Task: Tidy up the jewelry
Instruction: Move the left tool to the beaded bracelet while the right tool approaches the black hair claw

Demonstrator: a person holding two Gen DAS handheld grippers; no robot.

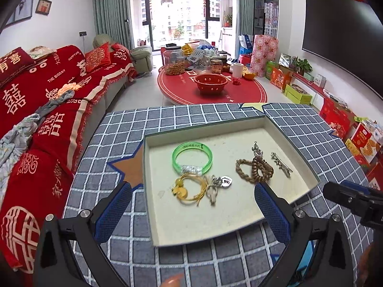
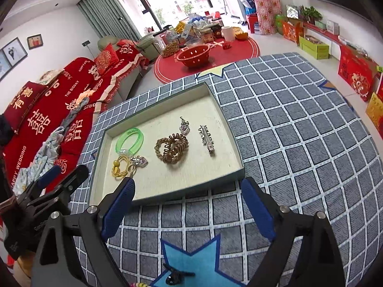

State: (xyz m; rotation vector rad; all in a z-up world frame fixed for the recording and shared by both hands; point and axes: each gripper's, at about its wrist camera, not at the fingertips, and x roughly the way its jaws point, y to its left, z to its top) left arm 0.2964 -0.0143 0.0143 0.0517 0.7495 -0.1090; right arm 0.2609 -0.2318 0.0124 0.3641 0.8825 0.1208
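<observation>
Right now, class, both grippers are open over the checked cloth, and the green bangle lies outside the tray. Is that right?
One detail is wrong: the green bangle lies inside the tray, as the left wrist view shows. Both the left gripper and right gripper are open over the checked cloth.

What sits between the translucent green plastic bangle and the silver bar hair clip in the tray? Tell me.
The brown spiral coil hair ties lie between the green bangle and the silver hair clip, touching neither. The right wrist view shows it clearest.
</observation>
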